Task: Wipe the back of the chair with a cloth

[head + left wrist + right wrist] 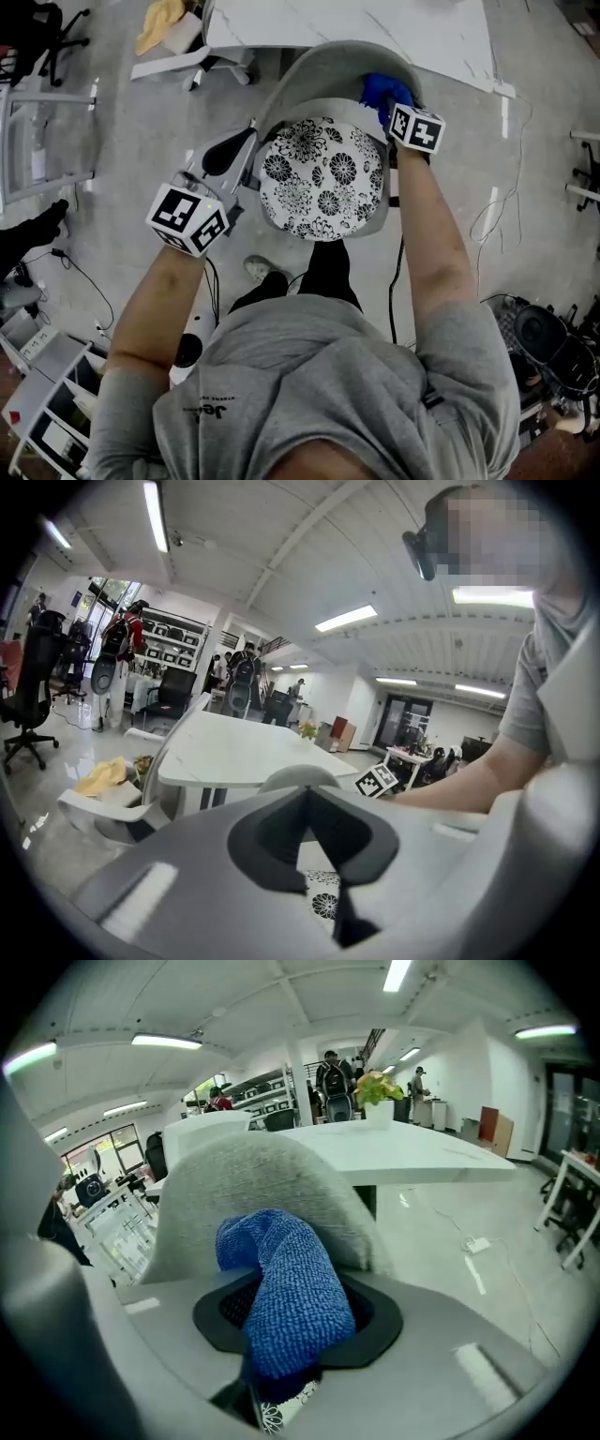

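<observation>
Looking steeply down on a grey, felt-covered chair with a curved back [319, 70] and a round black-and-white flower-patterned seat cushion [323, 178]. At the upper right of the chair's back, a blue terry cloth [382, 89], bunched and clamped between the jaws of the right gripper [291, 1335], its loose end folded over against the grey felt. At the seat's left edge, the left gripper [307, 827], jaws drawn together on nothing, only a thin slit showing the flowered cushion beyond.

Underfoot, a pale grey polished floor [122, 112], glossy with reflections and crossed by thin cables. Just behind the chair, a white marble-look table [375, 28]. Left of that, a white chair with a crumpled yellow rag [159, 23] on it.

Around all this, a large open workroom: white ceiling with long strip lights [345, 619], shelving, black office chairs, and several people standing far off.
</observation>
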`<state>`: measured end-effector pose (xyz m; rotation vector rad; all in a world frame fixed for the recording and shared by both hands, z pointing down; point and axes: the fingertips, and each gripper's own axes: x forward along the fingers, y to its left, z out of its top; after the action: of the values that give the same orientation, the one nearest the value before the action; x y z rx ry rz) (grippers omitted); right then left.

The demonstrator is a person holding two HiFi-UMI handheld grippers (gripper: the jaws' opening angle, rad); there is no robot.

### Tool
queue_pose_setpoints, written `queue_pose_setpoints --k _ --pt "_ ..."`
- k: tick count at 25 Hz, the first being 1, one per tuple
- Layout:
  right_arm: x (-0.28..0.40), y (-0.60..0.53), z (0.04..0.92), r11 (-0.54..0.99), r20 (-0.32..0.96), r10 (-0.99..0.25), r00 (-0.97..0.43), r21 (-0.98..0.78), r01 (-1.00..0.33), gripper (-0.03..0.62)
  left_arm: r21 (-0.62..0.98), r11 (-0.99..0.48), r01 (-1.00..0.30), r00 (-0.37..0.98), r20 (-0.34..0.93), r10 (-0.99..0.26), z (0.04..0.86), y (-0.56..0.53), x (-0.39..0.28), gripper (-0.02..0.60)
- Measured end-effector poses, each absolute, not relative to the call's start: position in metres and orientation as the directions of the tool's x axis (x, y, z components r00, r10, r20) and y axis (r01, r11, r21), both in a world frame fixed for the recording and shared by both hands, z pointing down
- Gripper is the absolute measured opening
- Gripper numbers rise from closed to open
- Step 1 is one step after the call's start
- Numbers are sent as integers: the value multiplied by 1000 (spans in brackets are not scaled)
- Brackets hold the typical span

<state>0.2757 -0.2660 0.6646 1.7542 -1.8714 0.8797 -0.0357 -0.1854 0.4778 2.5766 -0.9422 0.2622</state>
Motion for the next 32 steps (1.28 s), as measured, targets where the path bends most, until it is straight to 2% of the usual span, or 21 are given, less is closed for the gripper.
queue_pose_setpoints --k 6,9,11,14,19,22,26,32 --pt "323 -230 656 -109 697 -717 -3 -117 -987 132 282 -747 -603 796 278 -537 469 -183 -22 58" --pt "320 -224 651 -80 691 -722 -33 -131 -988 132 281 -749 -600 798 278 -535 469 -180 -27 58" --pt "298 -225 647 35 673 -730 -120 -138 -990 131 283 -745 -605 795 278 -540 471 -179 -31 58" --pt "240 -230 650 300 654 -693 -303 -120 -946 130 288 -727 -623 781 283 -557 474 -178 -40 58" --pt "129 -250 661 648 597 -530 -603 -173 -741 132 284 -684 -672 738 328 -589 489 -179 -61 58" --pt "78 -261 675 759 592 -416 -690 -191 -622 132 269 -651 -710 702 349 -621 499 -182 -76 58" --pt "52 -285 697 742 643 -409 -647 -178 -646 132 261 -594 -761 648 351 -676 509 -197 -101 58" --pt "59 -297 704 661 654 -456 -603 -204 -722 132 275 -551 -788 616 348 -707 520 -210 -114 58"
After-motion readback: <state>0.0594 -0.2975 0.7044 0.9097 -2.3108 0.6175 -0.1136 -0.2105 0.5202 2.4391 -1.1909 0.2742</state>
